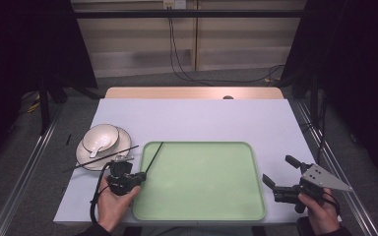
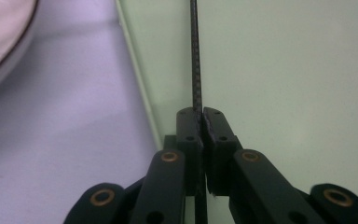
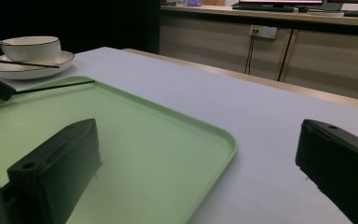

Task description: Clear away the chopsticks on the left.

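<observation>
left gripper (image 1: 141, 175): nearest the camera at the near left of the table, jaws pinched tight on one black chopstick (image 1: 154, 157); in the left gripper view the stick (image 2: 196, 56) runs straight out from between the closed pads
held chopstick: gripped at its near end, the far end pointing away over the near left corner of the green tray (image 1: 256, 172); it looks lifted just above the tray surface (whether its tip touches the tray I cannot tell)
second chopstick (image 1: 106, 158): lying slantwise across the rim of the saucer (image 1: 126, 137), left of the tray, apart from both grippers
bowl (image 1: 101, 136): white, dark-rimmed, sitting on the saucer with a white spoon (image 1: 96, 147) resting in it, well left of the tray's far corner
tray: bare green surface with nothing set down on it, in the middle near part of the table (image 1: 192, 118)
right gripper (image 1: 279, 172): jaws spread wide with nothing between them, held at the near right, just beyond the tray's right edge; the right gripper view looks across the tray (image 3: 168, 154) toward the bowl (image 3: 30, 48)
done so far: by my reading, one chopstick is off the saucer and over the tray
left to do: likely setting this stick down on the tray, then fetching the other one; bowl, spoon and saucer are untouched
</observation>
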